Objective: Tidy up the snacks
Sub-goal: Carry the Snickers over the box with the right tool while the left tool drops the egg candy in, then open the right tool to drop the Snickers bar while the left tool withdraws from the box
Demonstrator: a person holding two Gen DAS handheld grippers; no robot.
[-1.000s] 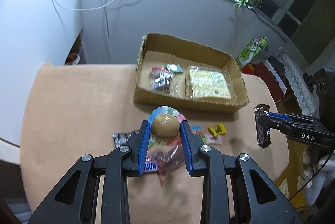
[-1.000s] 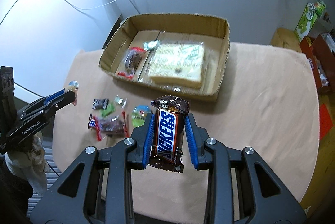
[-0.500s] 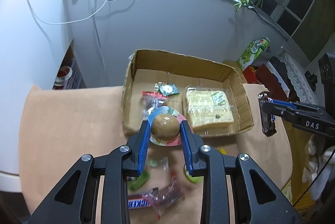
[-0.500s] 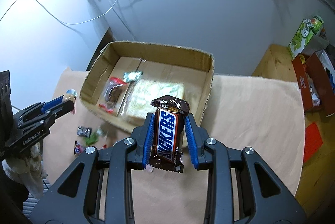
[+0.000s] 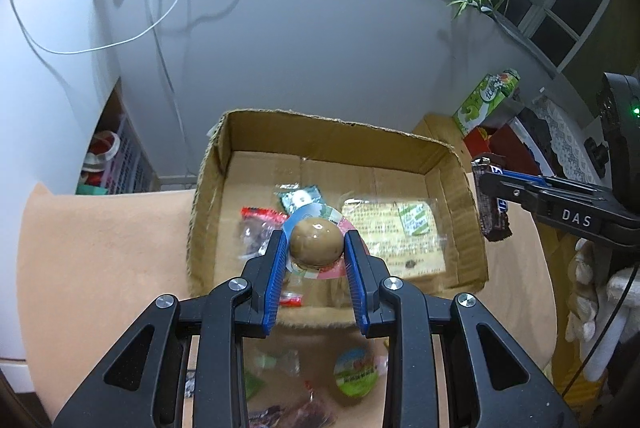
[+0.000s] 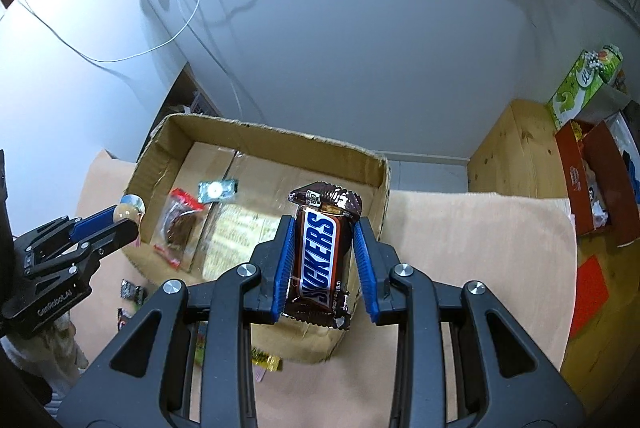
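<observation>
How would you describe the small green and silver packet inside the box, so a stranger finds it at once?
Look into the open brown cardboard box on the tan cloth. Toward its back wall lies the small green and silver foil packet, behind the red-edged clear bag. Only it shows a round white mark.

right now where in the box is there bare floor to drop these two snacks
Bare cardboard runs along the far wall of the cardboard box, behind the small green packet, and in its far right corner. The near half is crowded: red-edged packet left, flat cracker pack right.

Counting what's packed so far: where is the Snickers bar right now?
Not packed: the Snickers bar is clamped in the right gripper, above the cardboard box at its right end.
</observation>
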